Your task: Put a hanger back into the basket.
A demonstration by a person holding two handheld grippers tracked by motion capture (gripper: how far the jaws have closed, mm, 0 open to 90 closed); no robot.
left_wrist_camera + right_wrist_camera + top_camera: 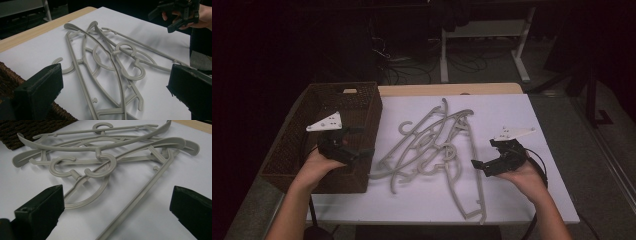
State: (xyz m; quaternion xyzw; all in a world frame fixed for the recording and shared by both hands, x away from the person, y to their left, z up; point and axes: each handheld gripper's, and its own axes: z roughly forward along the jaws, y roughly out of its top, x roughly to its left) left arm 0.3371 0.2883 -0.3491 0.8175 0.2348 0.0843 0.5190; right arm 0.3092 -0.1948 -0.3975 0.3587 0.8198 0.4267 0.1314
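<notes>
Holding one hand-held gripper in each hand, we keep both hands low at the near side of the worktop [522, 107], forearms coming in from below. Our left hand-held gripper [357, 142] hovers over the brown woven basket [319, 95] at the left edge, pointing toward the middle; its jaws are spread wide with nothing between them. Our right hand-held gripper [479, 167] faces it from the other side, also spread and empty. Between them, on the white sheet, lies a tangled pile of grey plastic hangers [432, 145], their long bars running mostly from near to far, hooks curling among one another. We read no writing anywhere.
</notes>
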